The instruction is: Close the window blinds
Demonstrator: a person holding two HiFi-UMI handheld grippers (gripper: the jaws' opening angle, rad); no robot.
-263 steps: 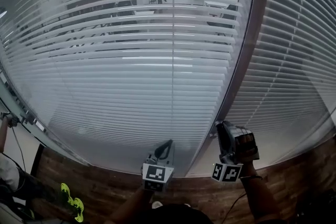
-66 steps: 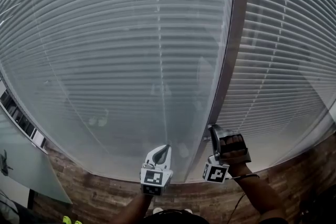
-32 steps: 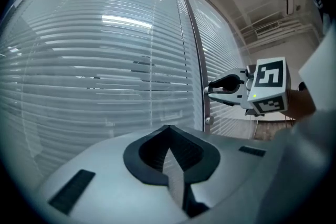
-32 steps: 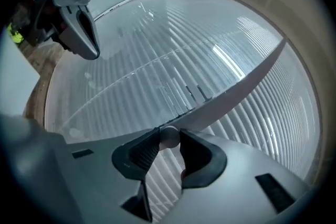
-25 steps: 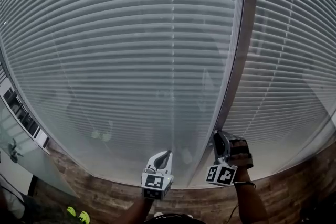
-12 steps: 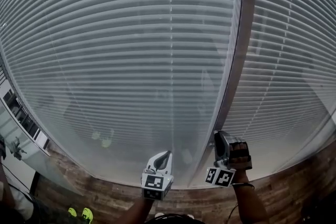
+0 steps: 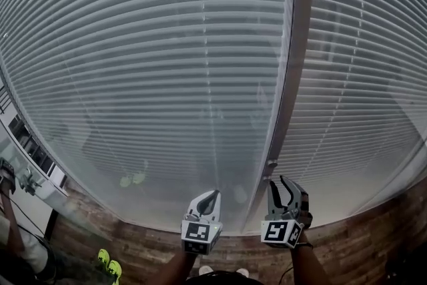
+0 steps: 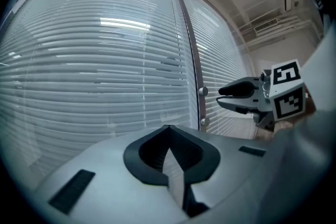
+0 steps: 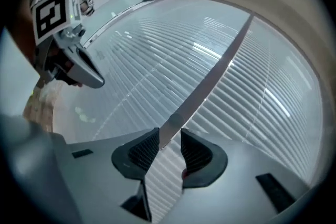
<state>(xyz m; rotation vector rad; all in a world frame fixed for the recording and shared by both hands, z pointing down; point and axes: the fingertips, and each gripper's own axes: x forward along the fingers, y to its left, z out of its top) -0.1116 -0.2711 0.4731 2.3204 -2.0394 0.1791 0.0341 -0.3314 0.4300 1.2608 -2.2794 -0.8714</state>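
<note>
1. Blinds (image 7: 167,77) fill the head view from 9 o'clock round to 3 o'clock. Their slats are turned flat and overlap into one pale ribbed sheet.
2. Splitting the blinds, a dark frame post (image 7: 301,43) runs from 12 o'clock down toward 6 o'clock. The wide panel lies on its 9 o'clock side and a narrower panel (image 7: 363,77) on its 3 o'clock side.
3. At the foot of the post sits a small round knob (image 7: 270,164).
4. The right gripper (image 7: 280,185) is at about 5 o'clock in the head view and points at the foot of the post. Its jaws stand apart. The knob is just beyond its fingertips, toward 11 o'clock, and does not touch them. In the right gripper view only the post and slats show through the gap, and the pads press on nothing.
5. The left gripper (image 7: 212,195) is at 6 o'clock, just beside the right one on its 9 o'clock side, and the two do not touch. Its jaws are closed tip to tip with nothing between them. It points at the lowest slats of the wide panel.
6. Each gripper carries a marker cube, the left (image 7: 200,234) and the right (image 7: 280,232), on its 6 o'clock end.
7. A brown wood-grain floor (image 7: 363,247) runs under the window from 7 to 4 o'clock.
8. At 7 o'clock a person's yellow-green shoes (image 7: 107,265) stand on the floor.
</note>
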